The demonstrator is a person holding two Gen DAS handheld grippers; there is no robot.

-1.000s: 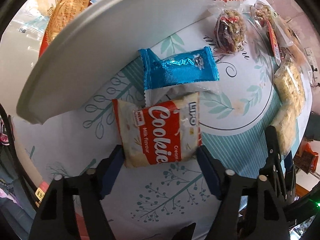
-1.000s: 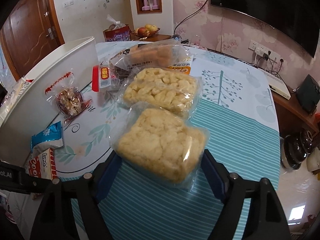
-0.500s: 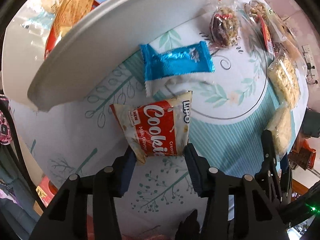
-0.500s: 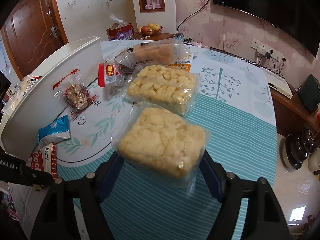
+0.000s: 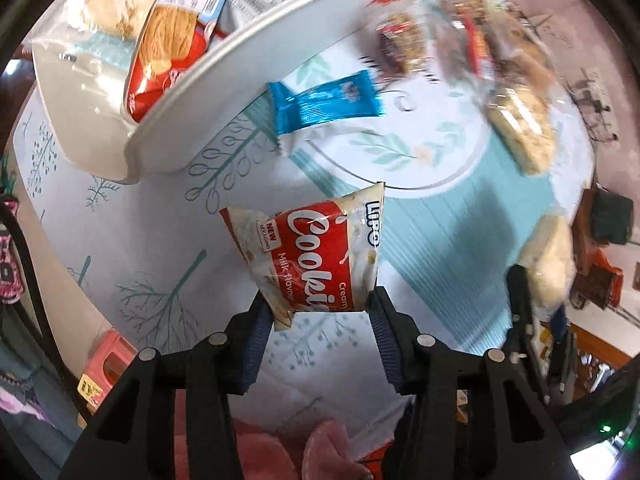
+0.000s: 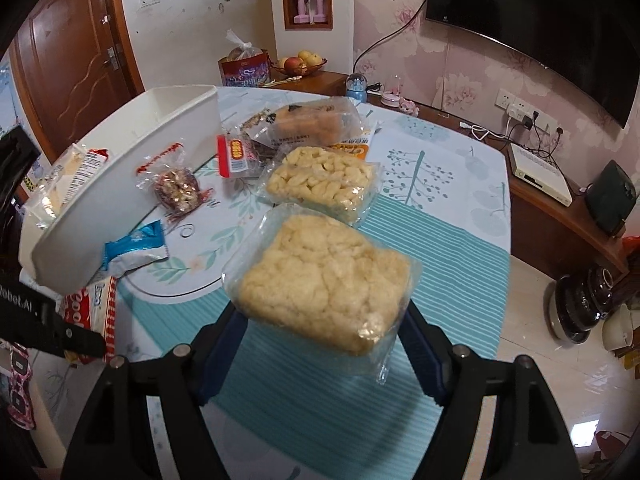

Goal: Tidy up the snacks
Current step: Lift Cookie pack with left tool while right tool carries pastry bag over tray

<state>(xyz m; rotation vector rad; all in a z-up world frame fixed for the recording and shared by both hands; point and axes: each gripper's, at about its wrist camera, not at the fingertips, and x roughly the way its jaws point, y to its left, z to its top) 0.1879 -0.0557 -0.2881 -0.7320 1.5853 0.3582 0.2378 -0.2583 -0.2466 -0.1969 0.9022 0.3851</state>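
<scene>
My left gripper (image 5: 322,308) is shut on the lower edge of a red and white cookie packet (image 5: 316,248), which hangs above the patterned tablecloth. The packet also shows at the left of the right wrist view (image 6: 94,312). My right gripper (image 6: 320,320) is shut on a clear bag of pale puffed rice cake (image 6: 324,280), held off the table. A white bin (image 5: 224,76) stands at the table's left (image 6: 132,168), with a red biscuit pack (image 5: 164,52) inside.
On the cloth lie a blue wrapper (image 6: 134,244), a second puffed rice bag (image 6: 320,180), a wrapped nut candy (image 6: 178,190), a red-labelled packet (image 6: 236,154) and a bread bag (image 6: 308,120). The table edge drops to tiled floor (image 6: 532,312) at the right.
The left jaws closed in on the cookie packet and lifted it off the cloth. The right gripper rose with the rice cake bag; the table looks farther away in both views.
</scene>
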